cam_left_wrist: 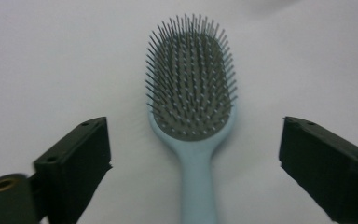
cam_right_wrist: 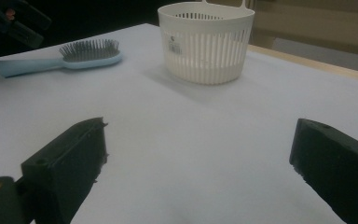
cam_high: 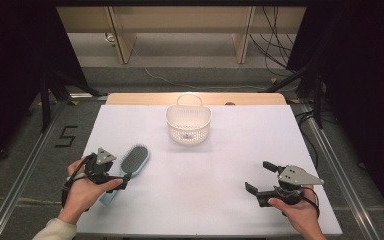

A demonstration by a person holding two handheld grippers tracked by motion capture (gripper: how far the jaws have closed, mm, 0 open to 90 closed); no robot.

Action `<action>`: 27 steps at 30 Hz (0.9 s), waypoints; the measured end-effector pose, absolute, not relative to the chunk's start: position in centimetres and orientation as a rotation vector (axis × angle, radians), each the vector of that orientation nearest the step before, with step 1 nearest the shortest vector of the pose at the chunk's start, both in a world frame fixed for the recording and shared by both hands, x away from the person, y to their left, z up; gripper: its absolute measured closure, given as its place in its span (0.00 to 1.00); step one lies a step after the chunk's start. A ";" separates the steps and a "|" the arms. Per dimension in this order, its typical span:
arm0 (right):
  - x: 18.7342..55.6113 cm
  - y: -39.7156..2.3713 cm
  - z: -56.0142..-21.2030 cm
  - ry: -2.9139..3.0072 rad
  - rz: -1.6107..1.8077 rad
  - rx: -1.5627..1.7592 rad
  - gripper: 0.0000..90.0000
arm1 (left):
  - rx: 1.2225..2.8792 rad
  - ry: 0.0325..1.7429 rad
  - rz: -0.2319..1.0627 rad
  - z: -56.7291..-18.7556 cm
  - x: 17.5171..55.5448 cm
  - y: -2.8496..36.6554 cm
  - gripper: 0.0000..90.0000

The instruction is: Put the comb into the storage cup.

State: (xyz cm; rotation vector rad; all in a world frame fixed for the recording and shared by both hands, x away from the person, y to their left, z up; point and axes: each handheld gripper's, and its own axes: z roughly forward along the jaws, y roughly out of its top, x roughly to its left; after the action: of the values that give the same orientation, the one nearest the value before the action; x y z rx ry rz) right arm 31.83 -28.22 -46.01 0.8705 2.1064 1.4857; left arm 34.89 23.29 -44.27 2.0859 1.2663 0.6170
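A light-blue hairbrush (cam_high: 134,159) with grey bristles lies bristles-up on the white table (cam_high: 205,200) at the left, its handle pointing toward the person. My left gripper (cam_high: 122,181) is over the handle. In the left gripper view its jaws stand wide apart on either side of the hairbrush (cam_left_wrist: 191,93), and neither pad touches the handle, so the left gripper (cam_left_wrist: 193,137) is open. My right gripper (cam_high: 259,176) rests low at the front right, open and empty, its jaws (cam_right_wrist: 198,135) pointing across the bare table toward a white slotted basket (cam_right_wrist: 205,42).
The white basket (cam_high: 188,125) with a loop handle stands upright at the table's far middle. The hairbrush (cam_right_wrist: 74,56) lies to its left in the right gripper view. Black stands and cables flank the table on the floor beyond.
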 end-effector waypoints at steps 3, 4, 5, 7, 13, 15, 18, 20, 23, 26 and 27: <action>31.8 -28.2 -46.0 2.106 1.486 0.870 0.05 | 2.016 1.262 0.616 -44.1 35.0 23.6 0.00; 31.8 -28.2 -46.0 2.107 1.485 0.870 0.05 | 2.005 1.258 0.619 -44.1 35.0 23.6 0.00; 31.8 -28.2 -46.0 2.108 1.486 0.870 0.05 | 1.995 1.252 0.622 -44.1 35.0 23.6 0.00; 31.8 -28.2 -46.0 2.107 1.487 0.871 0.05 | 1.986 1.238 0.624 -44.1 35.0 23.6 0.00; 31.8 -28.2 -46.0 2.107 1.486 0.872 0.05 | 2.021 1.222 0.601 -44.4 35.2 23.5 0.00; 31.9 -28.2 -46.0 2.107 1.486 0.872 0.05 | 2.031 1.230 0.593 -44.5 35.3 23.5 0.00; 31.9 -28.2 -46.0 2.106 1.487 0.875 0.05 | 2.041 1.252 0.581 -44.6 35.5 23.5 0.00; 31.8 -28.2 -46.0 2.107 1.487 0.878 0.05 | 2.055 1.249 0.570 -44.6 35.7 23.4 0.00; 31.8 -28.2 -46.0 2.108 1.486 0.881 0.05 | 2.064 1.246 0.553 -44.6 35.8 23.1 0.02; 31.9 -28.2 -46.0 2.107 1.487 0.883 0.05 | 2.074 1.246 0.548 -44.6 36.0 22.9 0.03; 31.8 -28.2 -46.0 2.107 1.489 0.883 0.05 | 2.084 1.251 0.546 -44.6 36.1 22.8 0.03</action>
State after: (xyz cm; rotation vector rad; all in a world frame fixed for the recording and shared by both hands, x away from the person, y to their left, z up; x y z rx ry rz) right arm 31.85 -28.24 -46.02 0.8833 2.1071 1.4885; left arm 36.06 22.83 -44.55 2.0840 1.2510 0.5462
